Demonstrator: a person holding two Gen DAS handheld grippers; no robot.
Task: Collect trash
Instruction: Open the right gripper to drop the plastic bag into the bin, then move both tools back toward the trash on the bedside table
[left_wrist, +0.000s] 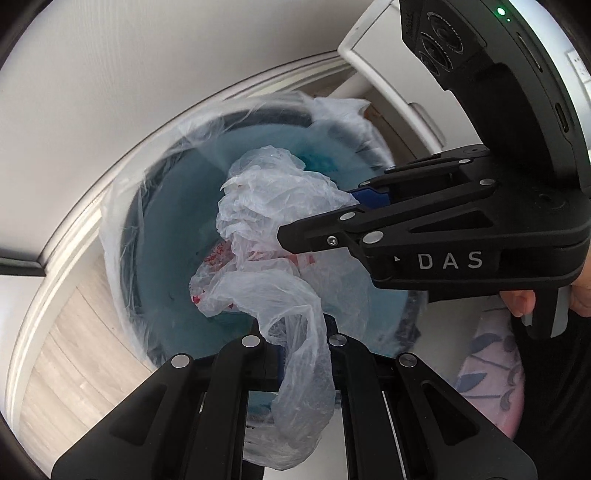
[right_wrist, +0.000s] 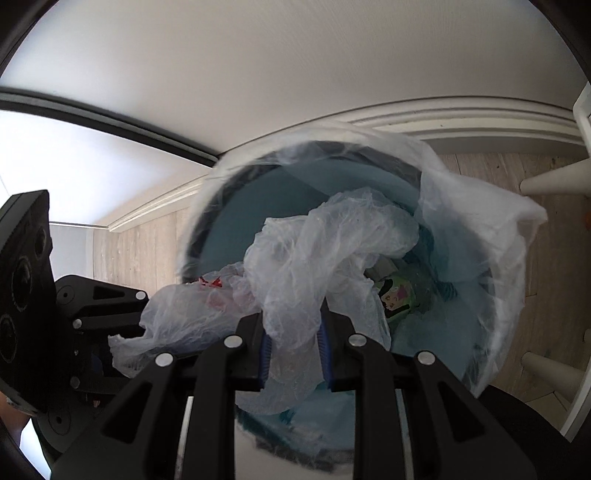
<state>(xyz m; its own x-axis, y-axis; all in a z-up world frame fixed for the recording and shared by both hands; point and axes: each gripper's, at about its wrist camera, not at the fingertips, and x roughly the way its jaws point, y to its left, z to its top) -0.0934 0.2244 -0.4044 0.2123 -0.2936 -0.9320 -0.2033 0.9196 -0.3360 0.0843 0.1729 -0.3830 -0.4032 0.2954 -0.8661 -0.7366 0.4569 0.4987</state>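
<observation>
A crumpled, translucent white plastic bag (left_wrist: 266, 229) with red print hangs stretched over the open mouth of a round blue bin (left_wrist: 166, 236). The bin wears a thin clear liner (right_wrist: 480, 206) folded over its rim, with colourful wrappers (right_wrist: 397, 295) lying at the bottom.

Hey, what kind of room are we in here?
Probably a room in a home, maybe a bedroom or living area. There's pale wood-look flooring, a white baseboard along a plain wall, white furniture legs, and a small lined trash bin on the floor.
</observation>
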